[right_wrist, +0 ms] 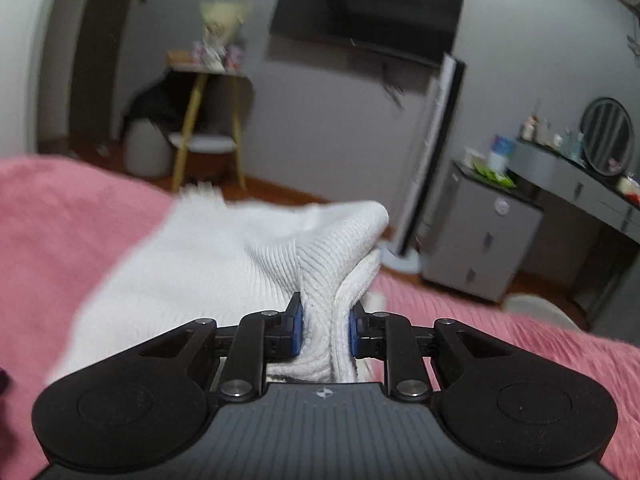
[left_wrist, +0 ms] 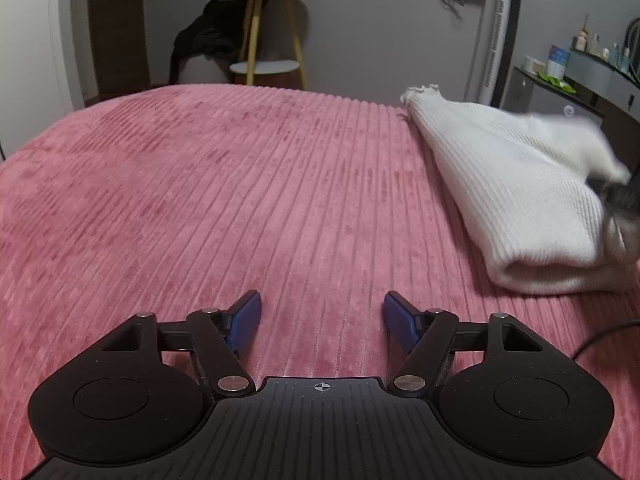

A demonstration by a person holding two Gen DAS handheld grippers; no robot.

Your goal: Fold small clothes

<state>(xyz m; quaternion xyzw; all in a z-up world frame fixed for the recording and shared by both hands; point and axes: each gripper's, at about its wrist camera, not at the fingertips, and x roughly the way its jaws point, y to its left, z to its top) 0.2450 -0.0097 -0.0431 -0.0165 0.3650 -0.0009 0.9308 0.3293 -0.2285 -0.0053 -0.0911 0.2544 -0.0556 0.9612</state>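
A white ribbed knit garment (left_wrist: 516, 196) lies folded over on the pink ribbed bedspread (left_wrist: 224, 200), at the right of the left wrist view. My left gripper (left_wrist: 322, 320) hovers over bare bedspread to the garment's left, open, nothing between its blue pads. In the right wrist view my right gripper (right_wrist: 325, 330) is shut on a bunched fold of the white garment (right_wrist: 224, 248), which rises between the pads and drapes away to the left over the bedspread (right_wrist: 68, 216). The right gripper itself shows only as a dark blur at the right edge of the left wrist view.
Beyond the bed's far edge stand a yellow-legged side table (left_wrist: 266, 36) with dark clothing draped beside it, a tall white tower appliance (left_wrist: 500, 36) and a grey cabinet and dresser (right_wrist: 484, 240). A black screen (right_wrist: 368, 12) hangs on the wall. A cable (left_wrist: 600, 340) lies at the bed's right.
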